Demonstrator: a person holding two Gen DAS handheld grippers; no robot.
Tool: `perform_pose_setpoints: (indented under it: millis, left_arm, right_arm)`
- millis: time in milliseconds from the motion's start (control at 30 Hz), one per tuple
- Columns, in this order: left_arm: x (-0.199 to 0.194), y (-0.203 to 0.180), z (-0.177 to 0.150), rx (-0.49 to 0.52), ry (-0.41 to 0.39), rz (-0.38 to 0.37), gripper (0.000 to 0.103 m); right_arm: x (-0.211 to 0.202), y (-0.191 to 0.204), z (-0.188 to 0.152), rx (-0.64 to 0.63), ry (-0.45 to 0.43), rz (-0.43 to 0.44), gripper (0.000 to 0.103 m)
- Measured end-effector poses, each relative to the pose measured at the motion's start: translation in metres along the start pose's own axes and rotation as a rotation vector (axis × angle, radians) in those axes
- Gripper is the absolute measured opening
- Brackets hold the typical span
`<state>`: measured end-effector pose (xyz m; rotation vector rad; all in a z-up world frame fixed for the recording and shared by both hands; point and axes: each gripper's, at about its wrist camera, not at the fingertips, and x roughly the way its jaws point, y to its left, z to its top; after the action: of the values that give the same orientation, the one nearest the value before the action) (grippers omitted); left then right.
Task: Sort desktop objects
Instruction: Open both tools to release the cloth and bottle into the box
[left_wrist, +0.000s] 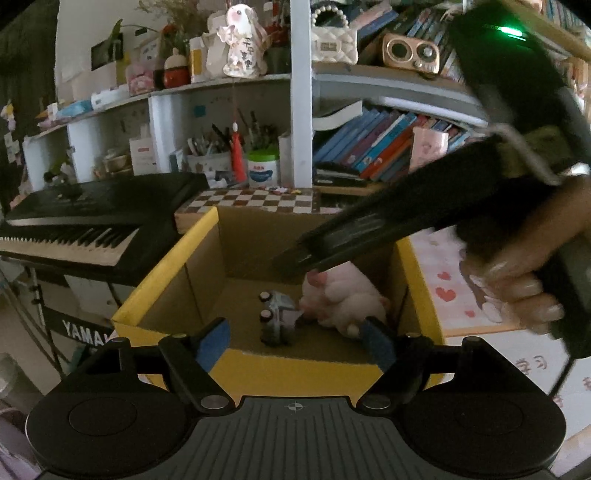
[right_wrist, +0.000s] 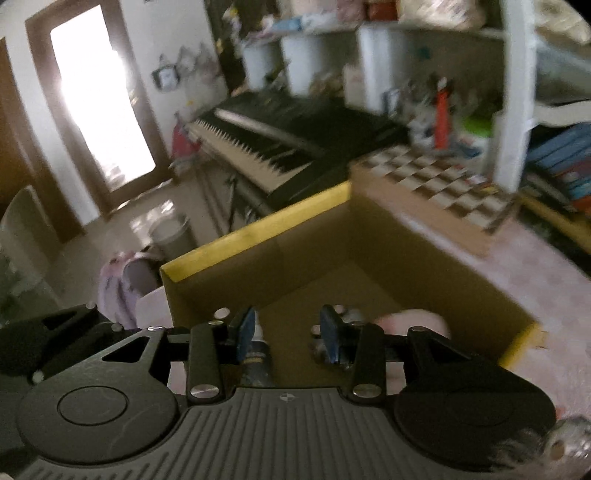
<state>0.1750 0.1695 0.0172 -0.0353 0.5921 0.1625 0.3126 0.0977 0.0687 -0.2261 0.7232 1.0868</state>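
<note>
A cardboard box with a yellow rim (left_wrist: 162, 273) stands open in front of me. Inside lie a small grey toy car (left_wrist: 277, 319) and a pink plush toy (left_wrist: 343, 299). My left gripper (left_wrist: 295, 341) is open and empty, just above the box's near rim. My right gripper (right_wrist: 288, 332) is open and empty over the same box (right_wrist: 255, 229). From the left wrist view, it reaches in from the right, above the plush. The right wrist view is blurred; the plush (right_wrist: 413, 319) shows behind the right finger.
A black Yamaha keyboard (left_wrist: 85, 221) stands left of the box. A checkered board (left_wrist: 251, 201) lies behind it. White shelves (left_wrist: 299, 92) with books, pen cups and ornaments fill the back. A pink heart-patterned cloth (left_wrist: 443, 280) covers the desk to the right.
</note>
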Motion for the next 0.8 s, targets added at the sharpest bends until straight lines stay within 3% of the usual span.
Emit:
perform_pose_setpoints:
  millis: [433, 800]
  left_arm:
    - [-0.053, 0.024, -0.009, -0.084, -0.076, 0.016, 0.082]
    - [-0.097, 0.023, -0.051, -0.095, -0.037, 0.024, 0.082]
  right_arm:
    - [-0.101, 0.014, -0.067, 0.129, -0.182, -0.259, 0.037]
    - [-0.126, 0.060, -0.138, 0.230, -0.151, -0.353, 0.037]
